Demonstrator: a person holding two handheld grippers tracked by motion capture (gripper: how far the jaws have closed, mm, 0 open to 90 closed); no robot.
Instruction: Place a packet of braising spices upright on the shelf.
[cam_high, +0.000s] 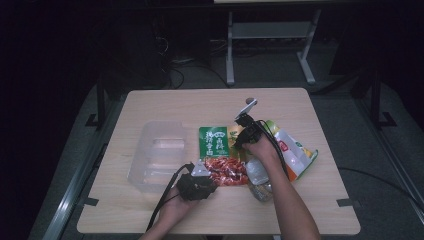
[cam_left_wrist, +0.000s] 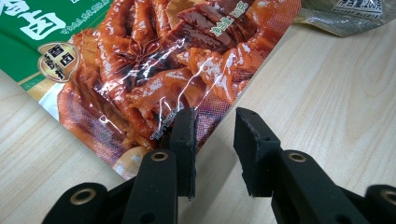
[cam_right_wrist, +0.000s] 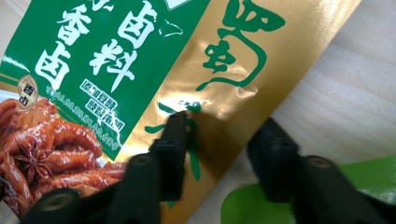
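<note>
The person's forearms came in at the bottom edge of the high view, and the left gripper (cam_high: 201, 176) sat lowest in the frame, just left of centre, on the wooden table (cam_high: 150, 210). In the left gripper view its jaws stood partly apart at the red lower edge of the sauce packet (cam_left_wrist: 154, 70); one jaw overlapped the foil, the other stood over bare wood, and nothing was pinched between them. Just right of it in the high view lay a clear plastic bottle (cam_high: 257, 175) under the right forearm. Higher up, near the middle, the right gripper (cam_high: 243, 131) rested on the packet's green and gold top. In the right gripper view its jaws straddled the gold corner of the packet (cam_right_wrist: 219, 93), the foil lay between them, and I could not tell whether the pads pressed on it. A colourful snack bag (cam_high: 296, 152) lay to the right, and a clear plastic tub (cam_high: 155, 150) stood at centre left.
</note>
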